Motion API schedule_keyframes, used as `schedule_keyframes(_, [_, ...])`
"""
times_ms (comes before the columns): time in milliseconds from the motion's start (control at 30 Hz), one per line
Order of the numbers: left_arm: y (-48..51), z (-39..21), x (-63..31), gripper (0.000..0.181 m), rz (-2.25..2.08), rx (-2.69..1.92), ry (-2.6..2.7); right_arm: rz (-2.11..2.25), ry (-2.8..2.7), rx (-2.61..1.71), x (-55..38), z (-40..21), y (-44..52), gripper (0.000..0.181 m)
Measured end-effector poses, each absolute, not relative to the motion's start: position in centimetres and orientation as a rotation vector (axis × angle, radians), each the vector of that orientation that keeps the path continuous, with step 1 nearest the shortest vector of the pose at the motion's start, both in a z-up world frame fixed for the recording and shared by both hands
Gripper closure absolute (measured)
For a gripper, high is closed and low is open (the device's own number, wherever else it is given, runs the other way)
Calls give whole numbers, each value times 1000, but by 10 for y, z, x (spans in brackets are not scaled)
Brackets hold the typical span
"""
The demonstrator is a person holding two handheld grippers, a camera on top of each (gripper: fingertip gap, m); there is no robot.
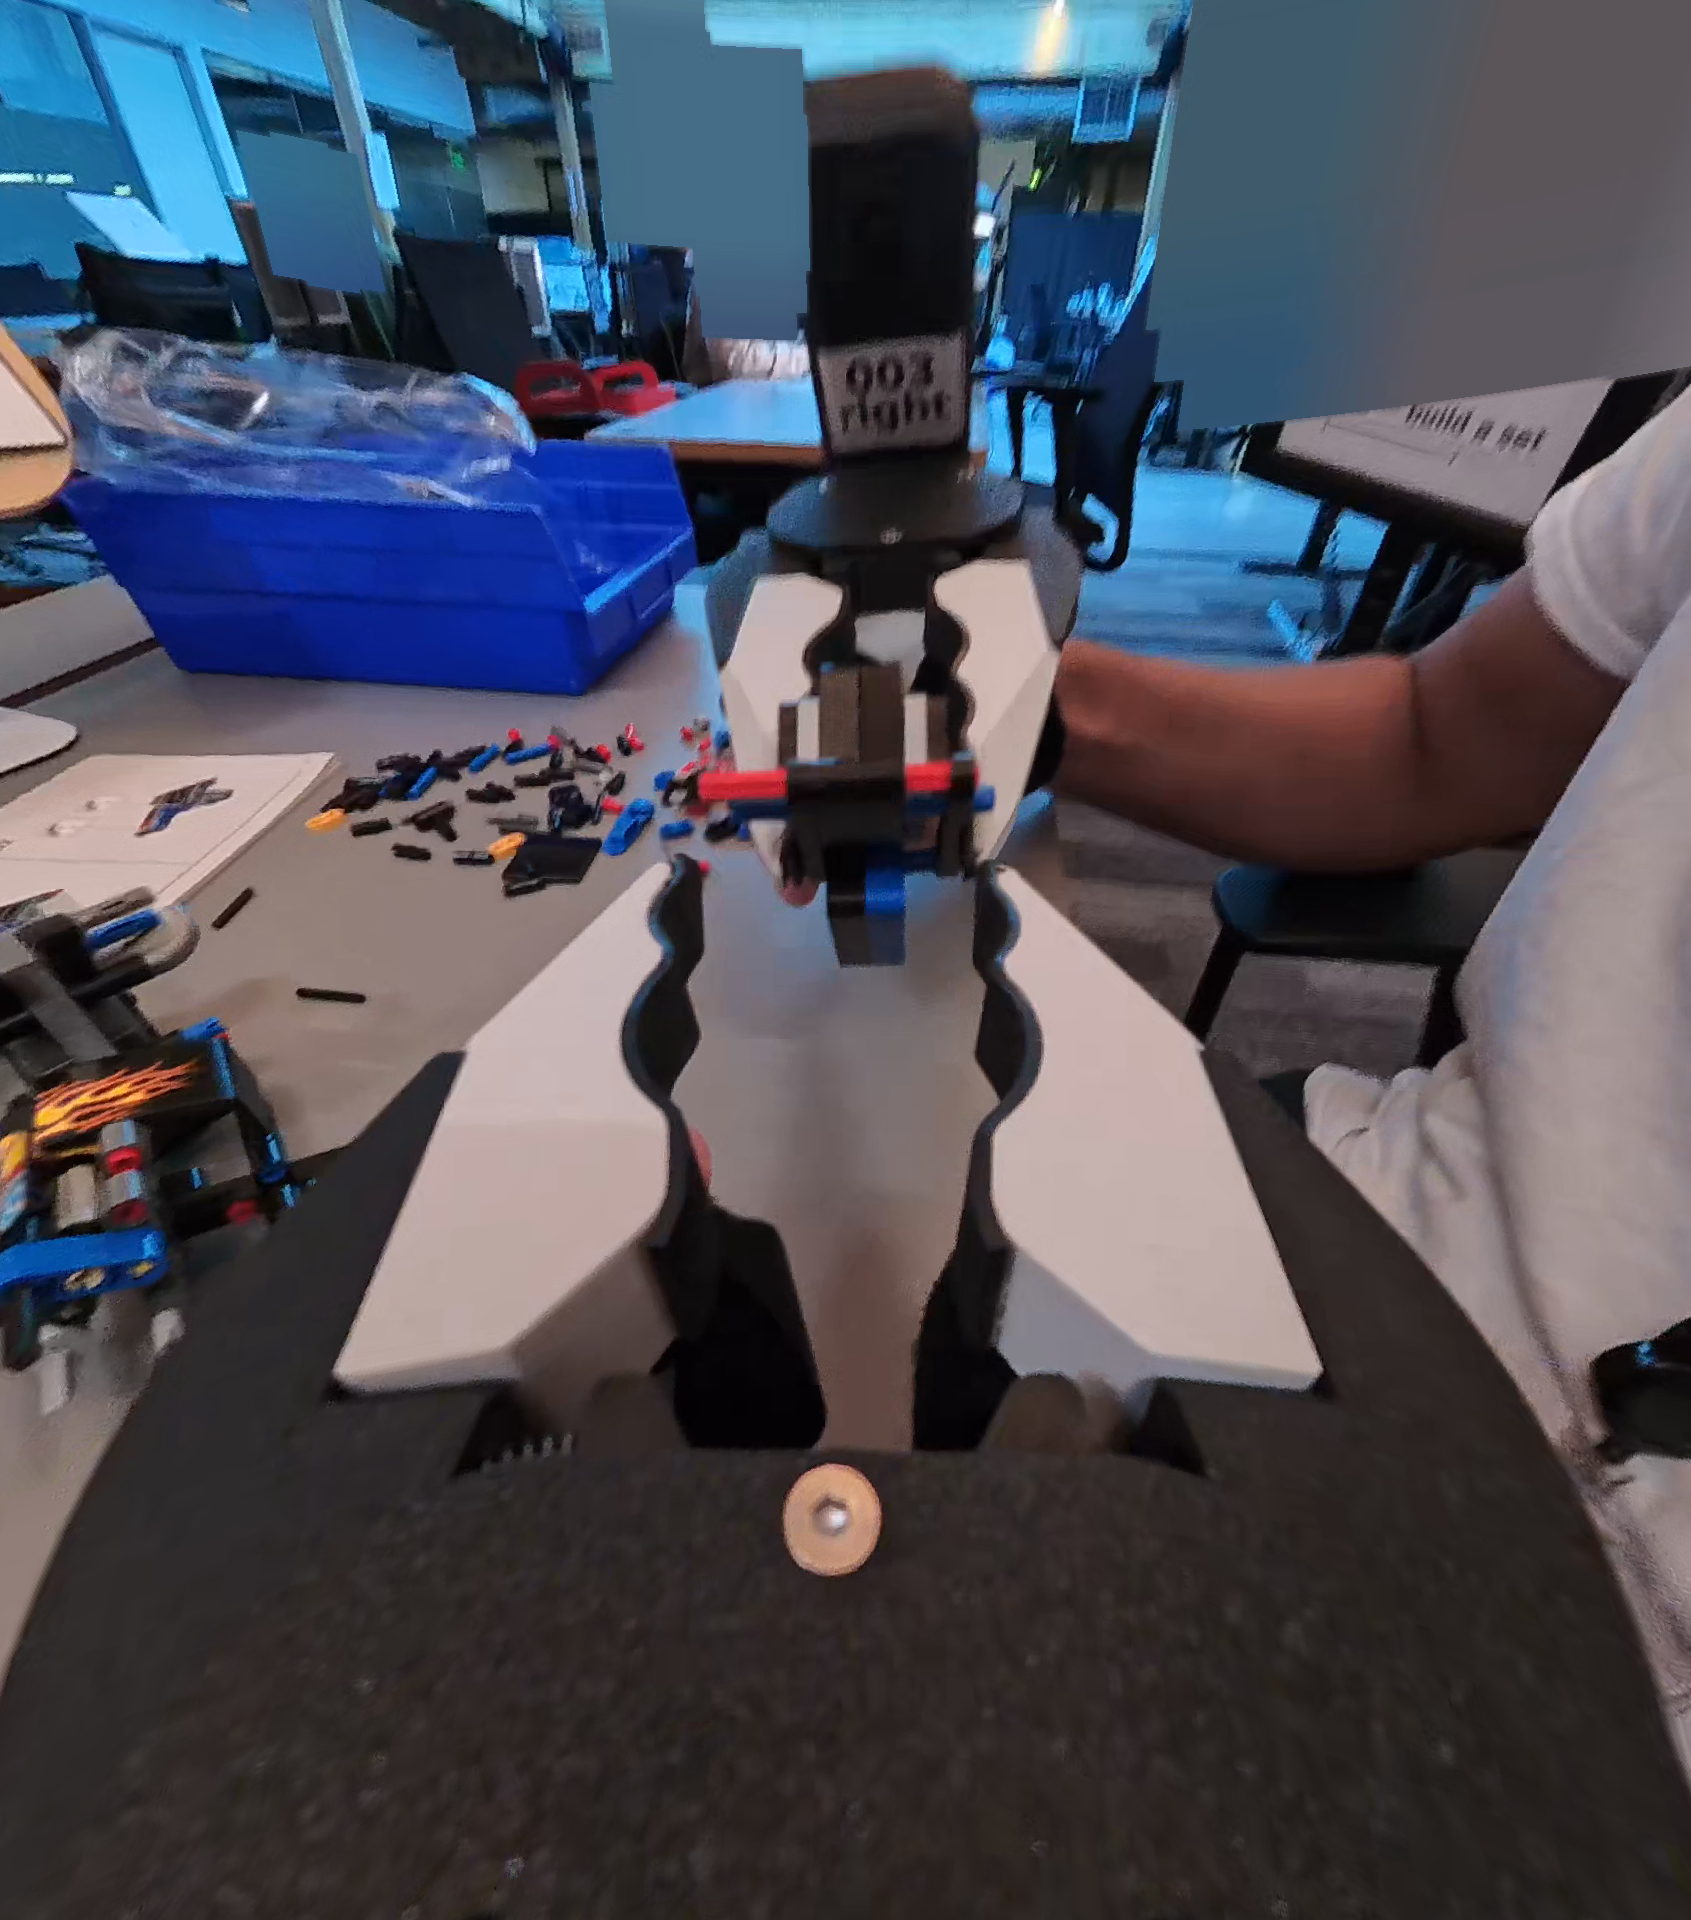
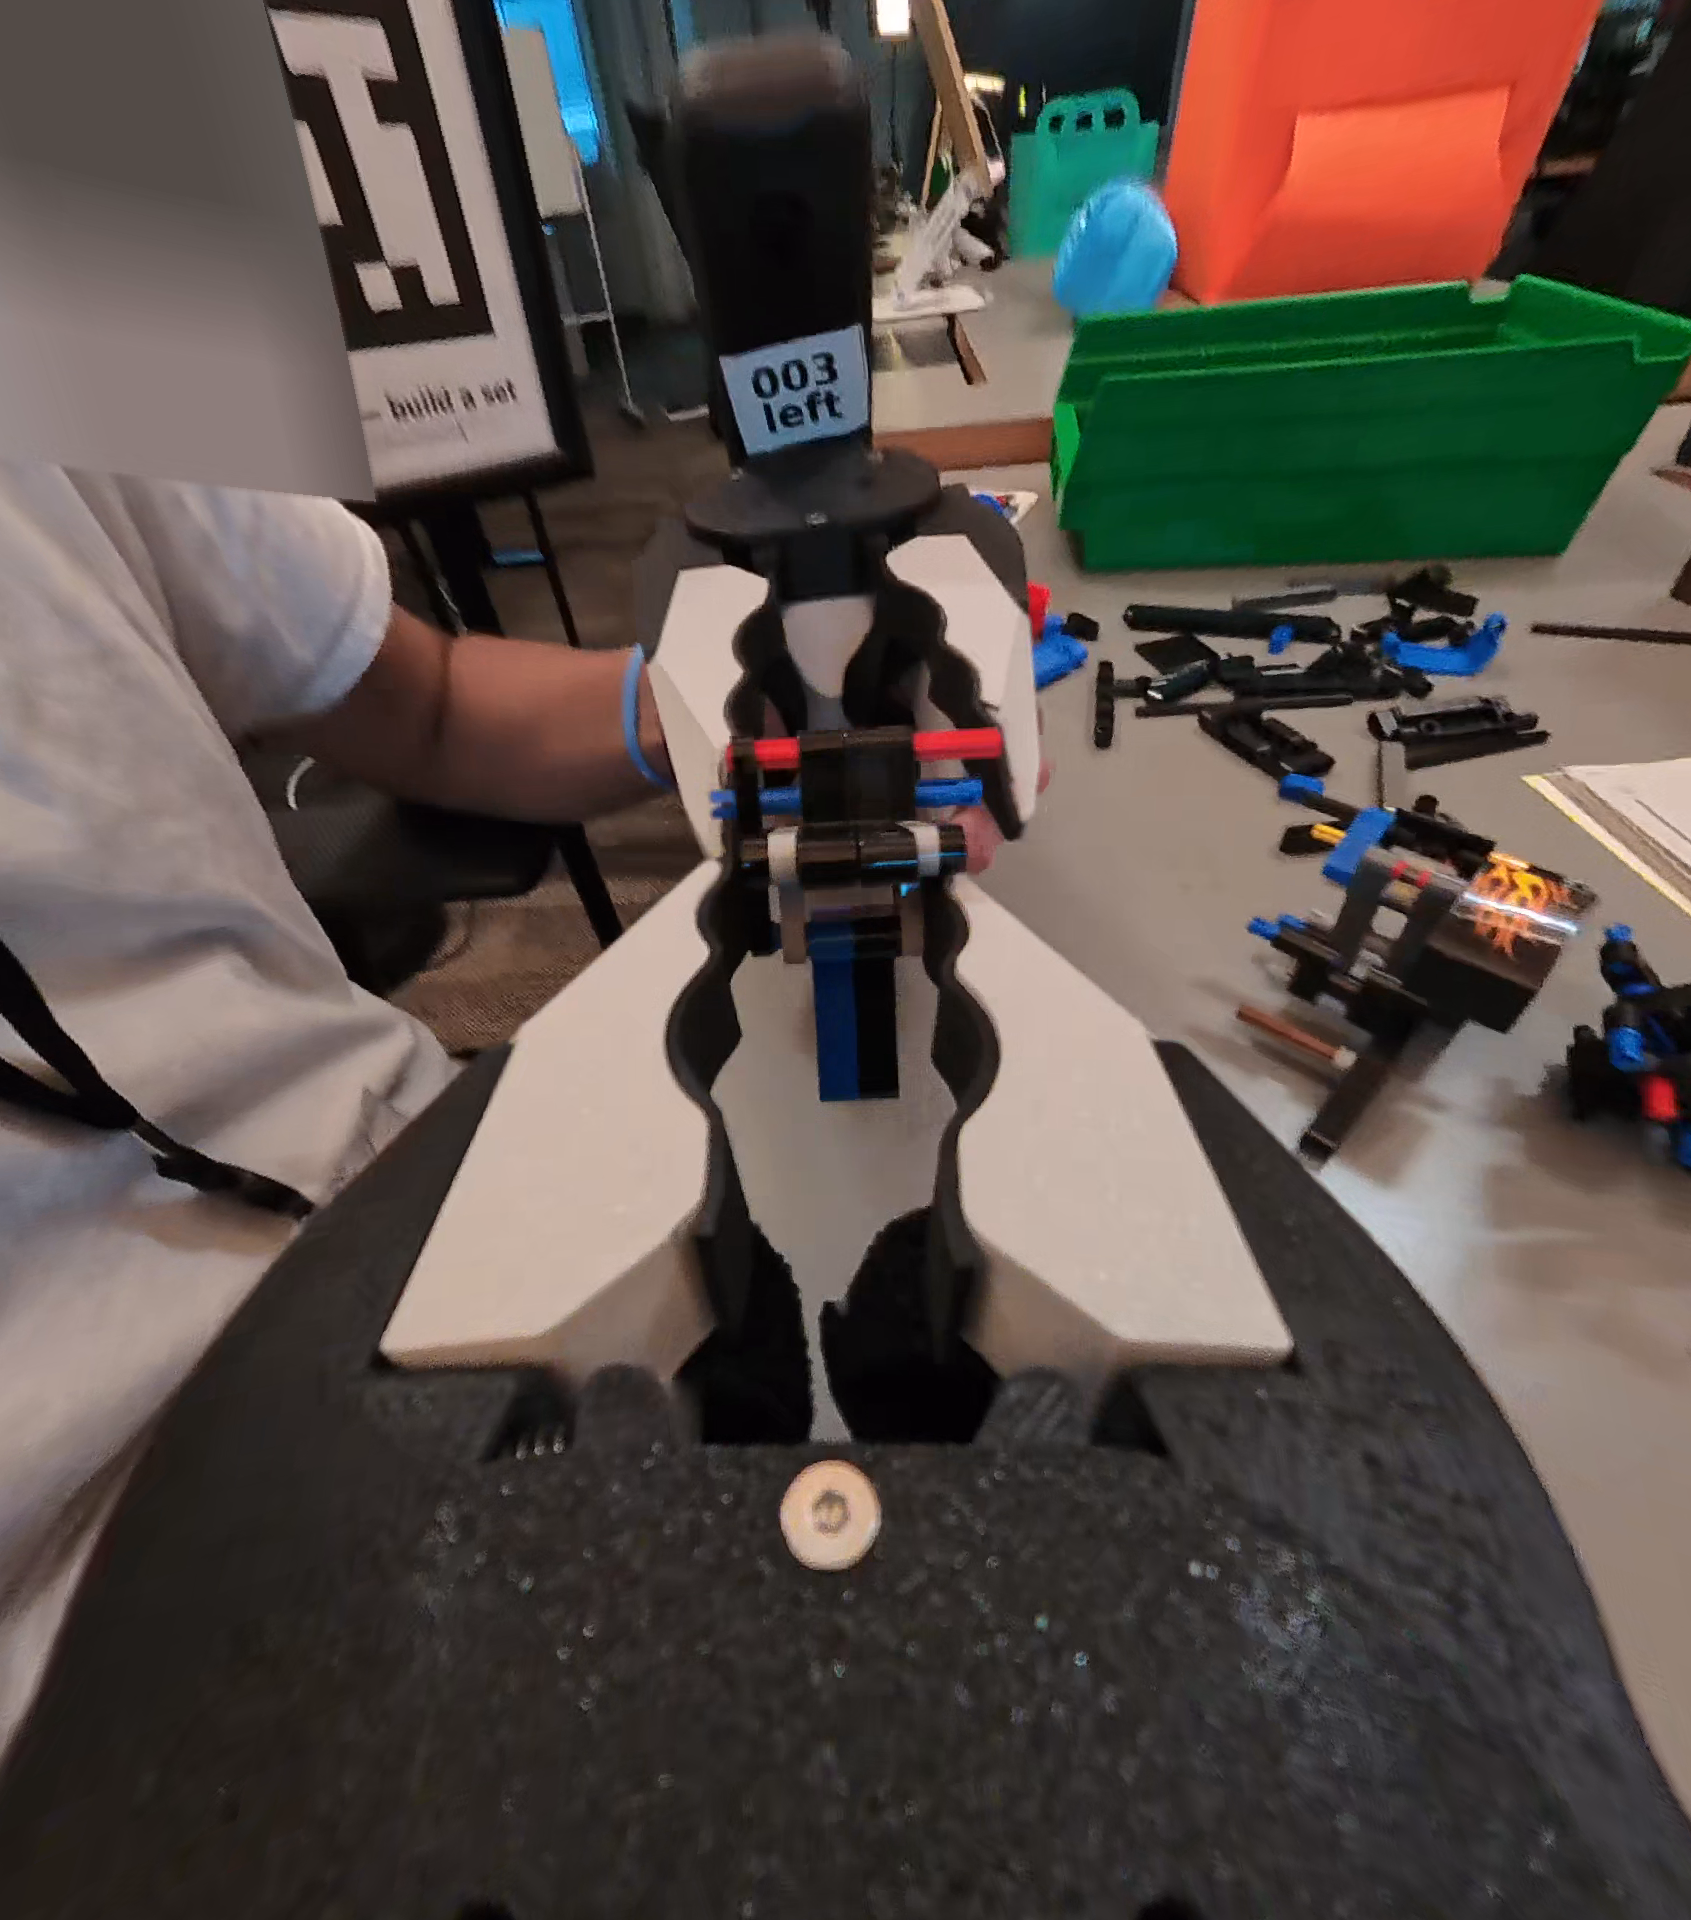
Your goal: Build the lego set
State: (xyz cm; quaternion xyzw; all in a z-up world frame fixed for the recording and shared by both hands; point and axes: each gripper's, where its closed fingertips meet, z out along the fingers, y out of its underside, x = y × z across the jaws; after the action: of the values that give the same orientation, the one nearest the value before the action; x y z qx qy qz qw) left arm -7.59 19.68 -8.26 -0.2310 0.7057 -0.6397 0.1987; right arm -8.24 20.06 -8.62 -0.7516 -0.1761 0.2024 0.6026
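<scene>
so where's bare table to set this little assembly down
Bare grey table lies between the loose parts pile and the flame-decal model, though a stray black pin lies there. In the right wrist view, the table edge below that model is free. Near the green bin it's crowded.

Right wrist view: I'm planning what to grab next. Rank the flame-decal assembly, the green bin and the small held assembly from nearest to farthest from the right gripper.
1. Small held assembly, at the right gripper fingertips.
2. Flame-decal assembly, on the table to the right.
3. Green bin, far back right.
</scene>
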Motion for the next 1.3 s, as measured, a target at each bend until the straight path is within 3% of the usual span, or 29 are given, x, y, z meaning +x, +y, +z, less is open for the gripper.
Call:
schedule_keyframes(533, [199, -44, -78, 141, -2185, -745, 1721, 773, -204, -1486, -90, -55, 208, 149])
schedule_keyframes(800, [207, -40, -67, 135, -2214, -844, 1612, 781, -87, -1459, -79, -54, 216, 149])
schedule_keyframes(1300, [214, -38, -59, 141, -2284, -948, 1495, 807, -29, -1444, -75, -55, 219, 149])
